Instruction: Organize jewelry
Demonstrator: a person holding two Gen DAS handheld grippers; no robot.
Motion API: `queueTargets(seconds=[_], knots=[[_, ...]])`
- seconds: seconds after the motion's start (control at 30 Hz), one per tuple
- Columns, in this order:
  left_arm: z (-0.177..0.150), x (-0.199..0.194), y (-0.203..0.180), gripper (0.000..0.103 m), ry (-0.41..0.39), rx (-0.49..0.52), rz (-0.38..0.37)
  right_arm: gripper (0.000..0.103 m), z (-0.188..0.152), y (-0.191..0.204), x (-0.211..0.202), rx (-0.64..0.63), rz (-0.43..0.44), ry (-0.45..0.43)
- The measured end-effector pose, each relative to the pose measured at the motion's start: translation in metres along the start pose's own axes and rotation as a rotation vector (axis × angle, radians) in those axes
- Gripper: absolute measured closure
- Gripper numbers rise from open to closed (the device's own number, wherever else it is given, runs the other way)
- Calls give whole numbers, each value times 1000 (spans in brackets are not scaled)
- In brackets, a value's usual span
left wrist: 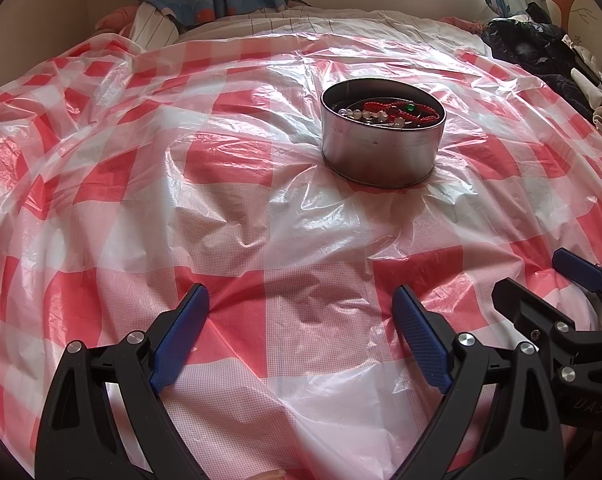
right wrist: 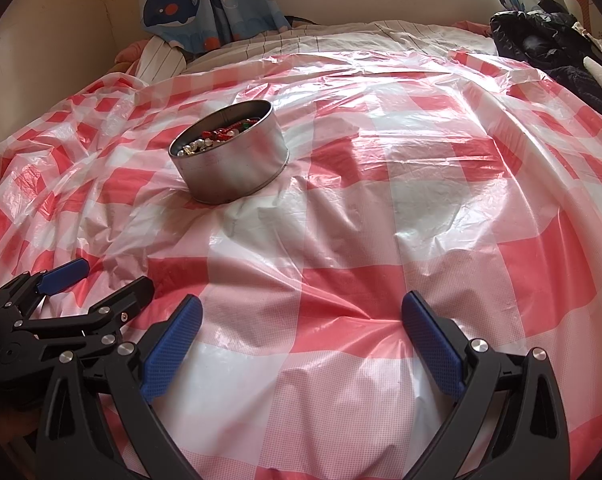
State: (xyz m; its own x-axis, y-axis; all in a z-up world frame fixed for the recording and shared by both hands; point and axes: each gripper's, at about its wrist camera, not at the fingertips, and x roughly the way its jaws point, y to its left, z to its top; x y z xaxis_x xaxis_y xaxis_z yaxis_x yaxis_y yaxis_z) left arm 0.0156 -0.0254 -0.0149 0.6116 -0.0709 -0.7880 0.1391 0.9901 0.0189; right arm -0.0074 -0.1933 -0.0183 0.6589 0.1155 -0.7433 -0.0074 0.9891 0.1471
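Bed (left wrist: pixel 229 24) under a red-and-white checked plastic sheet (left wrist: pixel 261 240), creased throughout and reaching nearly to the far edge, where striped bedding (left wrist: pixel 301 22) shows. Whale-print curtain (right wrist: pixel 189 4) hangs beyond the far left corner; dark clothes (right wrist: pixel 541 36) are heaped at the far right corner.

Round metal tin (left wrist: pixel 381 148), open-topped, stands upright on the sheet near the middle of the bed, towards the far edge, pressing a hollow into the plastic. In the right wrist view the tin (right wrist: pixel 231 160) lies well left of centre. Jewelry (left wrist: pixel 385 114) lies inside the tin: a red beaded strand, pale beads and a green stone, heaped together.

Left tongs (left wrist: pixel 301 312), near edge of the bed, blue-padded fingers spread wide, nothing between them, tips low over the sheet. Right tongs (right wrist: pixel 301 316), just beside the left at the near edge, likewise spread wide and holding nothing. Each is visible in the other's view: the right tongs (left wrist: pixel 541 276) at the right margin, the left tongs (right wrist: pixel 101 280) at the left margin. Both are well apart from the tin.
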Motion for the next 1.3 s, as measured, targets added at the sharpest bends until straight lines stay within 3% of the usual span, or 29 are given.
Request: queueTargets(seconds=[1.3], knots=[[0,1,1,14,4,0,1,7,1,0,0,-2,0,2]])
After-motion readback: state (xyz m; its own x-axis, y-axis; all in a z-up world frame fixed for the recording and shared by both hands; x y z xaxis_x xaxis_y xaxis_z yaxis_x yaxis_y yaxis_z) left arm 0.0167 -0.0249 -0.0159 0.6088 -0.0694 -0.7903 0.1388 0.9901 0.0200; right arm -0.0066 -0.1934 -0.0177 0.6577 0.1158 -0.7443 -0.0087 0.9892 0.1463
